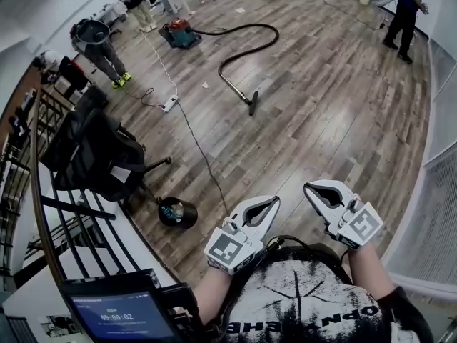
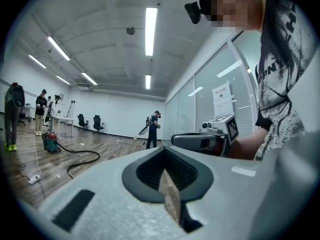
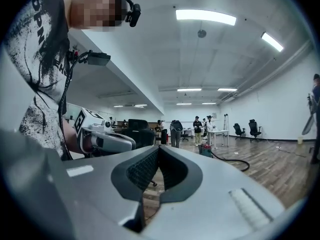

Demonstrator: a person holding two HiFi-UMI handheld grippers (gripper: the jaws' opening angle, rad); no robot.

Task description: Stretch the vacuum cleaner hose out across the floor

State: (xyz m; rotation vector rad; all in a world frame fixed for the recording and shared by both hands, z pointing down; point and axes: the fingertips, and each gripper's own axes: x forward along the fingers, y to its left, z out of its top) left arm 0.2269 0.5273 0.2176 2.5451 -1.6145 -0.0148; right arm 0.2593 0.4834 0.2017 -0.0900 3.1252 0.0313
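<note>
The red vacuum cleaner (image 1: 178,32) stands far away on the wooden floor (image 1: 321,120). Its black hose (image 1: 275,36) makes a loop to the right and comes back to the nozzle (image 1: 253,104). The hose is probably light, bendable and a little springy, so the stiff tube near the nozzle seems the best place to hold. Close to the person, the left gripper (image 1: 275,201) and the right gripper (image 1: 308,187) are both fully closed and hold nothing.

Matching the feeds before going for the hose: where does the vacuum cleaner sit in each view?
Head view: vacuum cleaner, near the top, left of centre.
Left gripper view: vacuum cleaner, far left, below mid-height.
Right gripper view: vacuum cleaner, right of centre, below mid-height.
Shared landmark: the black hose curling away from it.
</note>
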